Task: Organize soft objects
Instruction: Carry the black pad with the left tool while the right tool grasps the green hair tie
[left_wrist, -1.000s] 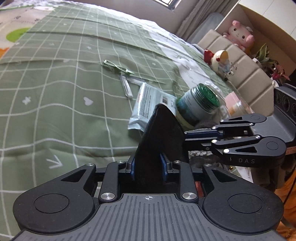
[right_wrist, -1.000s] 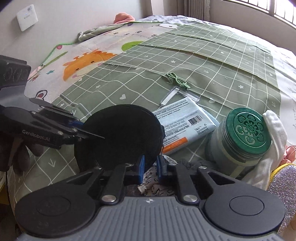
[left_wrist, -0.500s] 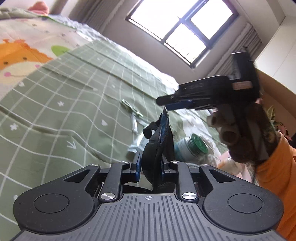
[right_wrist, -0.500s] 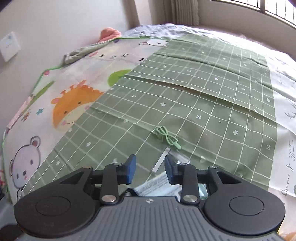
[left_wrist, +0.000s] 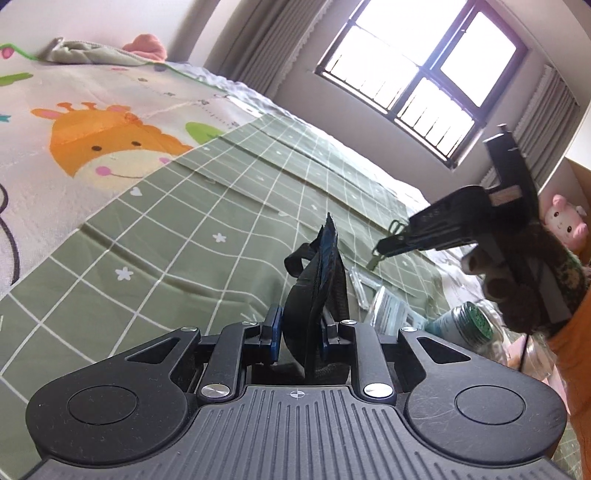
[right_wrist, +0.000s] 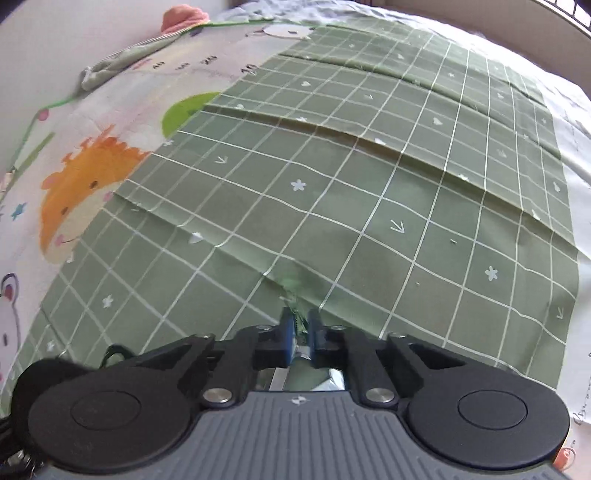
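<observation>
My left gripper (left_wrist: 299, 332) is shut on a black soft pad with a strap (left_wrist: 321, 280), held upright above the bed. My right gripper (right_wrist: 298, 332) is closed on a small green cord loop (right_wrist: 295, 286) lying on the green checked blanket (right_wrist: 369, 166). In the left wrist view the right gripper (left_wrist: 384, 251) reaches down from the right, with the green cord (left_wrist: 397, 225) at its tips. The black pad's edge (right_wrist: 40, 369) shows at lower left in the right wrist view.
A jar with a green lid (left_wrist: 469, 328), a plastic packet (left_wrist: 388, 310) and a clear strip (left_wrist: 360, 286) lie on the bed at right. A pink pig plush (left_wrist: 565, 218) sits by the wall. A cartoon giraffe sheet (left_wrist: 96, 147) lies left.
The right gripper let go of the black pad, moved forward and down to the green cord and closed on it. The left gripper lifted and tilted up with the pad.
</observation>
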